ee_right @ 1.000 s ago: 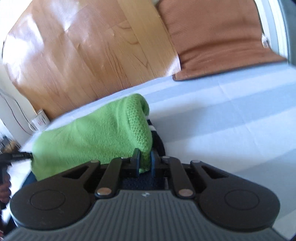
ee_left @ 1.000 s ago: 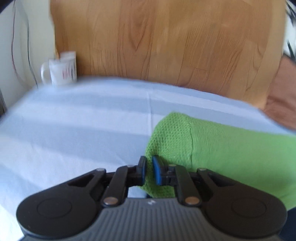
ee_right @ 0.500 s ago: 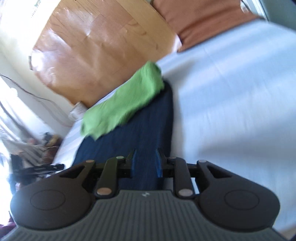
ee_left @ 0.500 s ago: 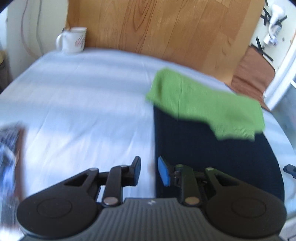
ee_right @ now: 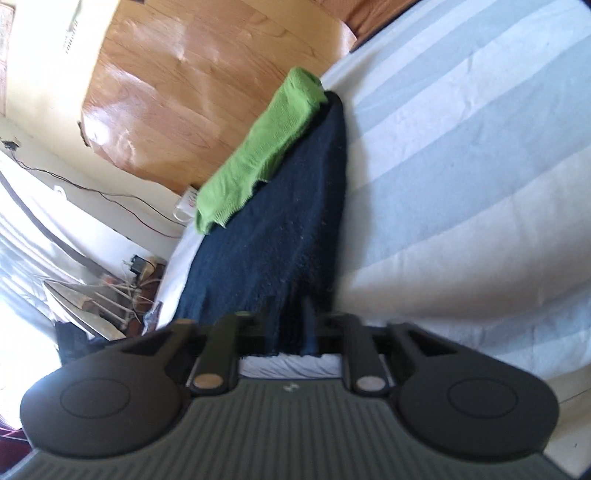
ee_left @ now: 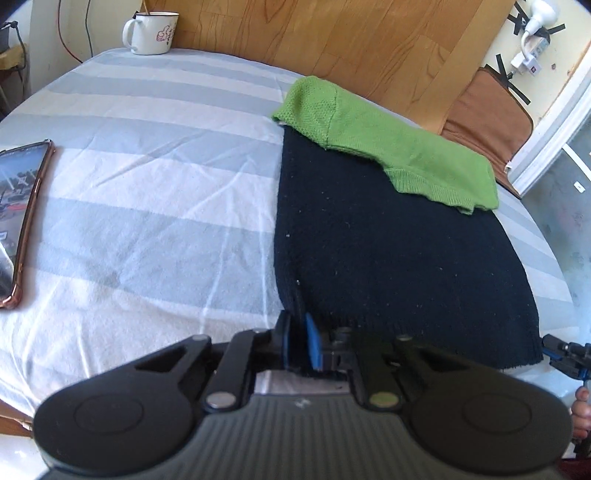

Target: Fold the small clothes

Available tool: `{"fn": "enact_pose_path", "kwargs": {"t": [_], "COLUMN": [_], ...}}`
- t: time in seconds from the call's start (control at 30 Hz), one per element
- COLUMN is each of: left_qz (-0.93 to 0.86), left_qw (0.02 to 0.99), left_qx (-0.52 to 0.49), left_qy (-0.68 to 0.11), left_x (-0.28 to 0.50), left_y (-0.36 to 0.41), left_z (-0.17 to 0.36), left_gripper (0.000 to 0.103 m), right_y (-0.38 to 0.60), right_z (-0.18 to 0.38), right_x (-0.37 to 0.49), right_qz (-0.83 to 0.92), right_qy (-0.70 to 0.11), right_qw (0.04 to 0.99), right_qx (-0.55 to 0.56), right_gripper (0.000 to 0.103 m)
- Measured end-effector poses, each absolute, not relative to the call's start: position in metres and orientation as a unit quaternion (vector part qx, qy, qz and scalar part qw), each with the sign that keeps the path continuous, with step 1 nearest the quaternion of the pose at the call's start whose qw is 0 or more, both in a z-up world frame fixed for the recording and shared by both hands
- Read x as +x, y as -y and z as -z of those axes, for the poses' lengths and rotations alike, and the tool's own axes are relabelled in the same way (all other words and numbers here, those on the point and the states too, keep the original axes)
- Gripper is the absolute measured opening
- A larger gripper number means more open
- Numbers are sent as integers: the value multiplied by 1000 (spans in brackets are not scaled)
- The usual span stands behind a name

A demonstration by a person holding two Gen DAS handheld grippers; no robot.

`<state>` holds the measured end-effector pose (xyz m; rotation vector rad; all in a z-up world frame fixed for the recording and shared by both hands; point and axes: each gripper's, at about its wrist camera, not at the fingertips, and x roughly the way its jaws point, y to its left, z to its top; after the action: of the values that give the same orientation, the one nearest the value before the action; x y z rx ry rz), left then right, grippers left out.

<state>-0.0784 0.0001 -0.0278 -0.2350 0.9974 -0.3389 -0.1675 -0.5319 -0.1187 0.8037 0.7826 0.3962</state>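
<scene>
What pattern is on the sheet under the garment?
Broad pale blue-grey and white stripes on the sheet, clearest in the left wrist view.

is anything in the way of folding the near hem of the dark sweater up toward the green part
Nothing visible. Each hand-held gripper, left and right, is already closed on the near hem of the dark sweater. The knit between hem and green sleeve is bare. The phone and mug sit well off to the side.

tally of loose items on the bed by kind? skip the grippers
Knit garment, navy body with green folded-over top: 1
Mug: 1
Phone: 1
Brown cushion: 1
Total: 4
</scene>
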Motion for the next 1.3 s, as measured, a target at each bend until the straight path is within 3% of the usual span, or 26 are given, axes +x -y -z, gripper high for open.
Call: {"fn": "enact_pose_path", "kwargs": {"t": [0.3,0.43,0.6,0.73,0.83,1.0,1.03,1.07,1.17,1.3], "left_qz": [202,186,195,208,210,200,197,193,185,177], "left_qw": [869,872,859,855,852,850,850,849,849,852], "left_qx": [-213,-242,-265,-262,-256,-257,-260,-263,-270,-276], "left_qy": [-398,-382,-393,-397,-406,-414,-415,-415,-415,-409], "left_x": [-38,9,63,98,111,114,114,113,111,116], "left_y": [-20,-17,-2,20,30,29,26,24,18,14], "left_z": [-39,-51,-50,-50,-44,-35,-34,-34,-34,-38], "left_gripper": [9,9,9,9,9,9,9,9,9,9], "right_y": [555,556,556,565,561,536,533,529,534,547], "right_z": [30,5,39,99,134,138,139,140,135,107], "right_x": [-132,-97,-96,-129,-152,-146,-141,-137,-121,-79], "right_qz": [-208,-192,-205,-186,-196,-226,-236,-238,-264,-292], "right_qy": [-250,-240,-339,-405,-415,-416,-421,-428,-420,-335], "right_qw": [879,895,862,817,778,770,769,771,777,802], "right_qx": [350,323,316,366,428,428,418,406,388,399], "right_gripper": [3,3,12,33,35,34,27,11,10,10]}}
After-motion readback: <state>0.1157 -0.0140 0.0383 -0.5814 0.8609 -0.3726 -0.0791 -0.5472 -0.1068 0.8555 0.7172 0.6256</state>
